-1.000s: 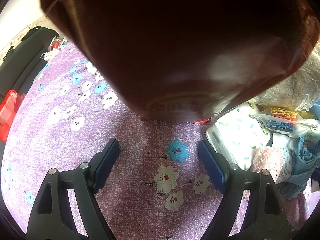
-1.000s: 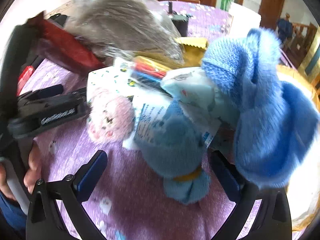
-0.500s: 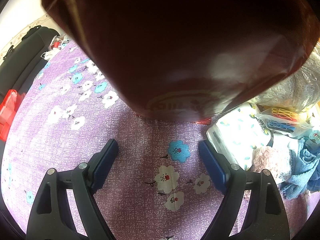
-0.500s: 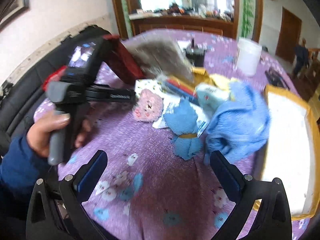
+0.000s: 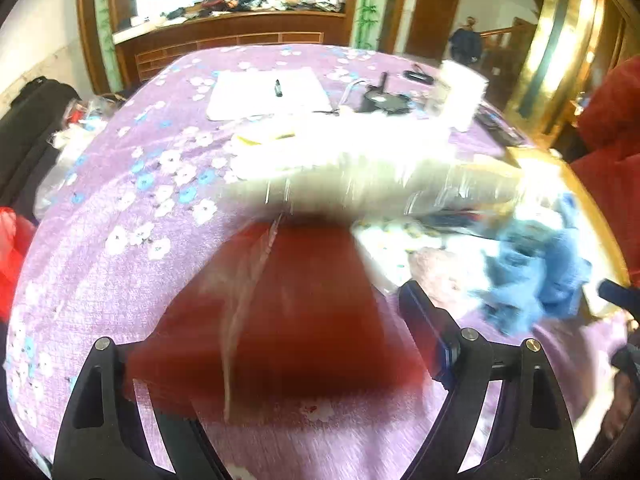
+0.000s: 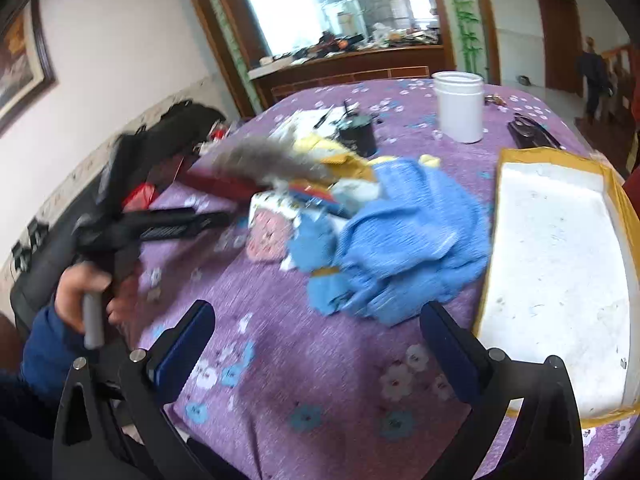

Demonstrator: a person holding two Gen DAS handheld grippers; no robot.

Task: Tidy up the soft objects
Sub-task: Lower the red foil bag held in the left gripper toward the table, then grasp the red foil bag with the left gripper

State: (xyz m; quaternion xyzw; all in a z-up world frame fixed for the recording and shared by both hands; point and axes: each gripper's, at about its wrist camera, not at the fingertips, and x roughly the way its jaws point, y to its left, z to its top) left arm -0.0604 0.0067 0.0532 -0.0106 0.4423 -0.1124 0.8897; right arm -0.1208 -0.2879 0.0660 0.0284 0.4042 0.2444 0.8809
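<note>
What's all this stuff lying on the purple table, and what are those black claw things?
Tablecloth: one, purple with white and blue flowers, over the whole table.
Blue knit cloth: one heap, light blue, table centre.
Pink plush: one, pink, left of the blue heap.
Red packet: one, dark red, between the left claw's fingers, blurred.
Grey fluffy item: one, grey, behind the pile, blurred.
Tray: one, white inside with a yellow rim, right side.
White jar: one, far side.
Left gripper: black, hand-held; whether it grips the packet is unclear.
Right gripper: black, open, holding nothing.
</note>
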